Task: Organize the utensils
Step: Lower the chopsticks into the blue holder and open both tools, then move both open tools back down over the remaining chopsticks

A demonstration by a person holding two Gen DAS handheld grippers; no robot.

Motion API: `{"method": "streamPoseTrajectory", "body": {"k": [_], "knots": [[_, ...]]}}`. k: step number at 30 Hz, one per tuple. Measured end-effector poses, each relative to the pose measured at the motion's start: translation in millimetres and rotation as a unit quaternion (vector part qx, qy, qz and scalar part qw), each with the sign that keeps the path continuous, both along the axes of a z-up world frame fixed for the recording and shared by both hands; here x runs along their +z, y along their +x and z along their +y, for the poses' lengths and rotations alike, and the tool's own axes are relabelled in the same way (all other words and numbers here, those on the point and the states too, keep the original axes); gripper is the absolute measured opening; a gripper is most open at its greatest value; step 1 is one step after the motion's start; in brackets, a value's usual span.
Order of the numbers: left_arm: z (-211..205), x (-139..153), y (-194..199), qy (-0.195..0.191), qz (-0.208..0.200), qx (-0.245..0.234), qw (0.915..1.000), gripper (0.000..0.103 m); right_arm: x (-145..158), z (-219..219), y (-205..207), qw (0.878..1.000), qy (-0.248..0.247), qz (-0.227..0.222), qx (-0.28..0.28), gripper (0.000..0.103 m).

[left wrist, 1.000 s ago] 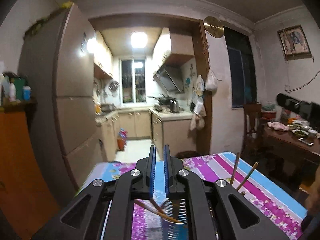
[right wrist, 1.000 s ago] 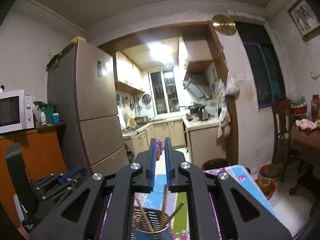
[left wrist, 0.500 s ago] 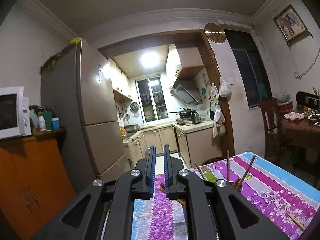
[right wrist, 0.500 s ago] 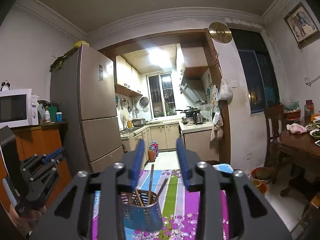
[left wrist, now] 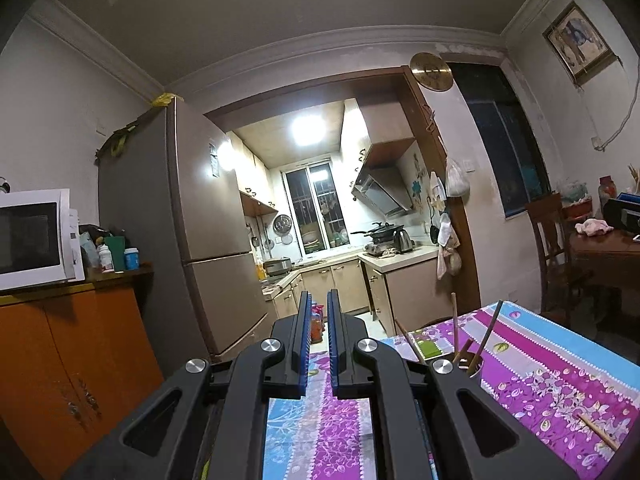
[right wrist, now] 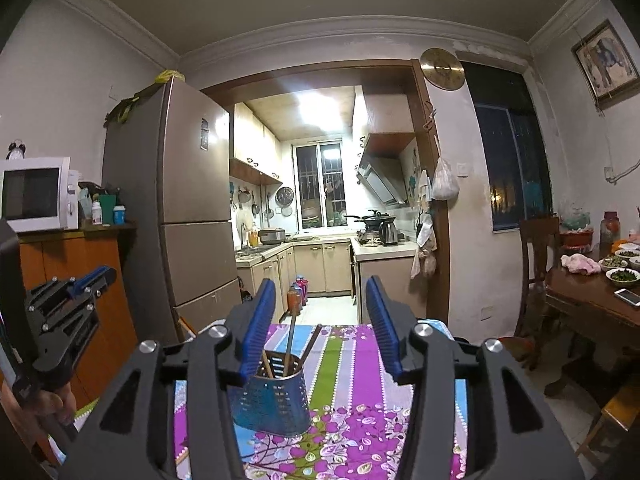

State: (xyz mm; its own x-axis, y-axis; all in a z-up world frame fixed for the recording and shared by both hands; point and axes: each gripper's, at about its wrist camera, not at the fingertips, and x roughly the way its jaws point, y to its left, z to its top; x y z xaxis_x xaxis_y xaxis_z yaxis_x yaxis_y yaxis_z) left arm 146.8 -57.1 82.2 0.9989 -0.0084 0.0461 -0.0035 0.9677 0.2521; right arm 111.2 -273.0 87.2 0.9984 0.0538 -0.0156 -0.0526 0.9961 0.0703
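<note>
A perforated metal utensil holder (right wrist: 274, 400) stands upright on the floral tablecloth with several wooden chopsticks (right wrist: 290, 340) in it. My right gripper (right wrist: 320, 320) is open and empty, its blue pads (right wrist: 260, 320) above and on either side of the holder, apart from it. In the left wrist view the holder (left wrist: 476, 366) shows just right of my left gripper (left wrist: 319, 312), which is shut and empty, raised above the table. One loose chopstick (left wrist: 598, 432) lies on the cloth at the right. The left gripper also shows in the right wrist view (right wrist: 86, 284).
The table (left wrist: 560, 360) has a purple, blue and green striped cloth. An orange cabinet (left wrist: 72, 360) with a microwave (left wrist: 34, 238) stands at left beside a fridge (left wrist: 208, 220). A wooden dining table (right wrist: 592, 300) with dishes and a chair (right wrist: 538, 264) are at right.
My right gripper has opened and pulled back from the holder. My left gripper has lifted and tilted up, staying shut; the holder now sits to its right.
</note>
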Motion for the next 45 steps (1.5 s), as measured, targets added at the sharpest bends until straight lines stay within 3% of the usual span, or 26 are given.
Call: {"method": "streamPoseTrajectory", "body": {"k": [5,7,10,15,17,19,24,28,32,34,37,41,44,45], "knots": [[7,-7,-14,-0.004,0.012,-0.001,0.9999,0.008,-11,-1,-19,1.000,-0.021,0.001,-0.010,0.064],[15,-13,-25,-0.005,0.021,-0.008,0.9997,0.013,-17,-4,-32,0.999,-0.034,0.004,-0.018,0.081],[33,-26,-45,-0.016,0.045,-0.046,0.9978,0.021,-30,-12,-61,0.998,-0.057,-0.001,-0.040,0.097],[59,-63,-86,-0.016,0.082,-0.090,0.9924,0.040,-63,-34,-102,0.994,-0.071,0.026,-0.074,0.097],[69,-80,-101,-0.018,0.095,-0.101,0.9902,0.058,-77,-41,-119,0.994,-0.072,0.043,-0.076,0.097],[80,-98,-119,-0.015,0.103,-0.103,0.9892,0.068,-93,-43,-135,0.992,-0.078,0.058,-0.086,0.097],[99,-139,-152,-0.011,0.133,-0.103,0.9857,0.074,-134,-39,-161,0.986,-0.076,0.118,-0.094,0.097],[113,-172,-166,-0.028,0.188,-0.101,0.9766,0.074,-172,-31,-174,0.980,-0.049,0.172,-0.085,0.097],[115,-204,-173,-0.034,0.226,-0.101,0.9684,0.072,-206,-17,-185,0.974,-0.031,0.198,-0.102,0.097],[110,-217,-178,-0.023,0.236,-0.105,0.9659,0.069,-215,-14,-185,0.973,-0.022,0.207,-0.101,0.094],[102,-227,-181,-0.007,0.237,-0.110,0.9653,0.069,-223,-9,-177,0.971,-0.013,0.223,-0.081,0.080],[98,-228,-174,-0.012,0.243,-0.117,0.9629,0.069,-224,3,-168,0.971,-0.025,0.230,-0.055,0.070],[95,-230,-166,-0.019,0.248,-0.120,0.9611,0.069,-225,15,-162,0.971,-0.041,0.231,-0.034,0.053],[95,-231,-163,-0.020,0.247,-0.116,0.9618,0.069,-226,20,-158,0.971,-0.047,0.233,-0.026,0.043]]}}
